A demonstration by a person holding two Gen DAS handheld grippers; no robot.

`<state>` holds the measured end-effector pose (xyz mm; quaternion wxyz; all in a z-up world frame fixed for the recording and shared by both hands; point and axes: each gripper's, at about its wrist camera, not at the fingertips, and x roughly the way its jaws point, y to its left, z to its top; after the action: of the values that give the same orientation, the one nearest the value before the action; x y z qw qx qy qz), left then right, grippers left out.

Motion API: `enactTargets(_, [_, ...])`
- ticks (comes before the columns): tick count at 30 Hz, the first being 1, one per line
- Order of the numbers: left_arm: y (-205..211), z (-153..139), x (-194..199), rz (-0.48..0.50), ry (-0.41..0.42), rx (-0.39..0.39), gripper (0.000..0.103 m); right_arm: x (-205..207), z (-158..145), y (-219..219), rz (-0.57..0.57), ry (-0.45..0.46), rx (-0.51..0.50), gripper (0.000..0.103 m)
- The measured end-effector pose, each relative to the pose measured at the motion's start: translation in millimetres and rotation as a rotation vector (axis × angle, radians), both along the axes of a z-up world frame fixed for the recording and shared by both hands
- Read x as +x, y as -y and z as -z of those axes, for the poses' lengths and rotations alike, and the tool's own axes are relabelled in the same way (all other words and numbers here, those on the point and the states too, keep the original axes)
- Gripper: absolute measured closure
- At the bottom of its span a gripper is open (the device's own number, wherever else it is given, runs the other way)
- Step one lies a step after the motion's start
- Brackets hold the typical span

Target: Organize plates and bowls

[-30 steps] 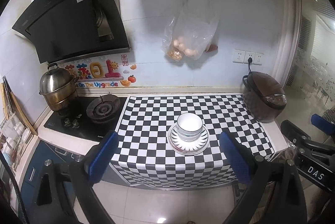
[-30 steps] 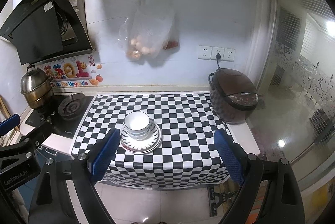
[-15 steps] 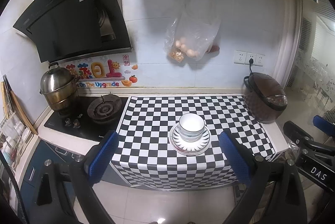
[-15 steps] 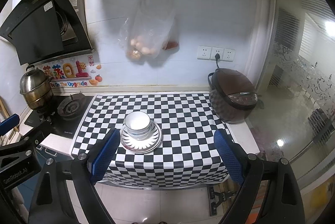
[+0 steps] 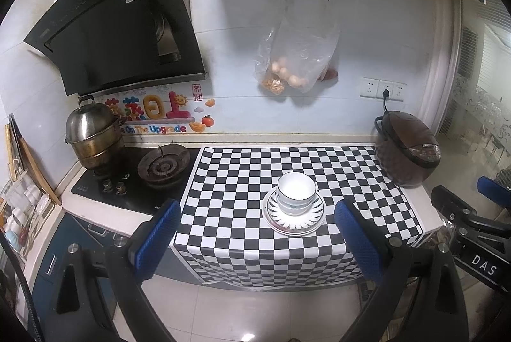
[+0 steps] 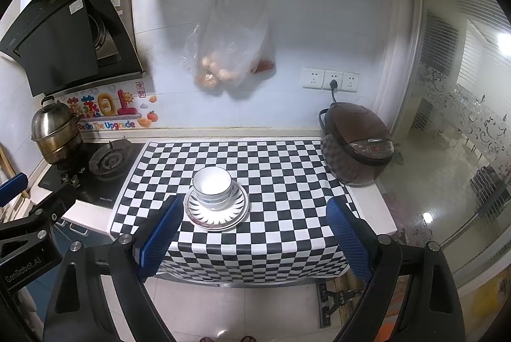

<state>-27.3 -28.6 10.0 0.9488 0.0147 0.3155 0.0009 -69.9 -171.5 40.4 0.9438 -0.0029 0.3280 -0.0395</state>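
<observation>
White bowls (image 5: 296,193) (image 6: 212,187) sit nested in a stack on white plates (image 5: 293,219) (image 6: 218,216) with a black ray pattern, near the front of the checkered countertop. My left gripper (image 5: 259,238) hangs open in front of the counter, well back from the stack, nothing between its blue pads. My right gripper (image 6: 255,235) is likewise open and empty, held off the counter's front edge; its left pad overlaps the plate rim in view only. The right gripper's body shows at the right edge of the left wrist view.
A brown rice cooker (image 5: 405,150) (image 6: 356,147) stands at the counter's right end. A gas hob (image 5: 164,166) with a steel steamer pot (image 5: 92,134) lies left. A plastic bag of eggs (image 5: 295,61) hangs on the wall. A range hood (image 5: 118,26) juts out upper left. Tiled floor lies below.
Both views have drifted slightly back and up from the counter, so the stack sits a little farther away. Bowls and plates have not moved; both grippers stay open.
</observation>
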Motion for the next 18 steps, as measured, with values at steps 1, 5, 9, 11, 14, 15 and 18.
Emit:
enactTargets(1, [0.2,0.0,-0.3,-0.001,-0.001,0.0,0.005,-0.2,0.3,0.3,-0.001,-0.001,0.001,0.01])
enactTargets(5, [2.5,-1.0,-2.7,-0.002,0.002,0.001,0.004,0.2,0.0,-0.1,-0.003,-0.003,0.002,0.01])
enactTargets(9, [3.5,-2.0,-3.6,-0.002,0.001,-0.001,0.005,0.3,0.1,0.2,-0.002,-0.003,0.002,0.01])
enactTargets(11, [4.5,-2.7,-3.8,-0.002,0.003,0.0,0.005,0.3,0.1,0.5,-0.002,-0.002,0.003,0.01])
enactTargets(14, [5.5,-4.1,-4.4,-0.003,0.005,0.005,0.004,0.2,0.1,0.7,-0.002,-0.002,0.004,0.01])
enactTargets(15, [6.1,-4.3,-5.3,-0.003,0.005,0.004,0.005,-0.6,-0.2,0.1,-0.001,-0.004,0.006,0.01])
enactTargets(18, [6.6,-4.2,-5.3,-0.002,-0.001,0.001,0.004,-1.0,-0.4,0.0,0.0,-0.003,0.005,0.01])
